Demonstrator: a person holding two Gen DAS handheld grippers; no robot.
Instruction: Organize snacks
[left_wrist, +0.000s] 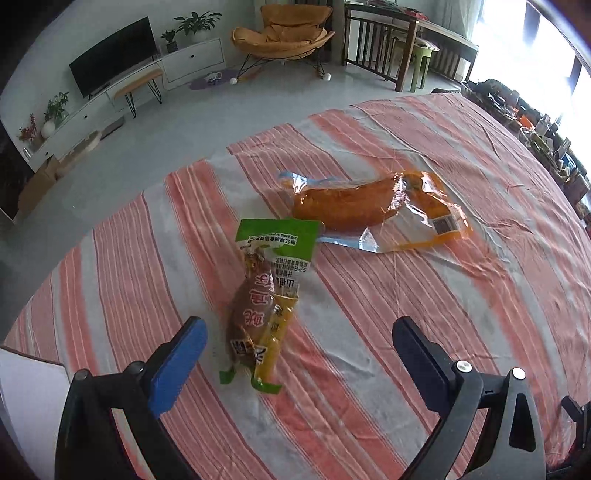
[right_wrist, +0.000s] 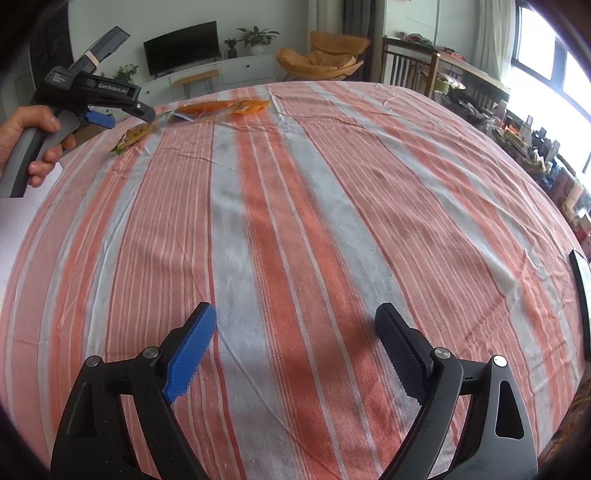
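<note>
left gripper (left_wrist: 299, 332): jaws spread, over green-topped packet (left_wrist: 264, 295) | right gripper (right_wrist: 295, 325): jaws spread, empty, well away from packet | hand (right_wrist: 33, 136) seen only in right view

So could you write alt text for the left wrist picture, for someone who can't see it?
Two sealed snack packets lie on a striped tablecloth: a green-topped packet lies just ahead of the open left gripper, nearer its blue finger, and a longer orange packet lies beyond, their edges meeting. A living room with a television and an orange chair lies behind.
</note>
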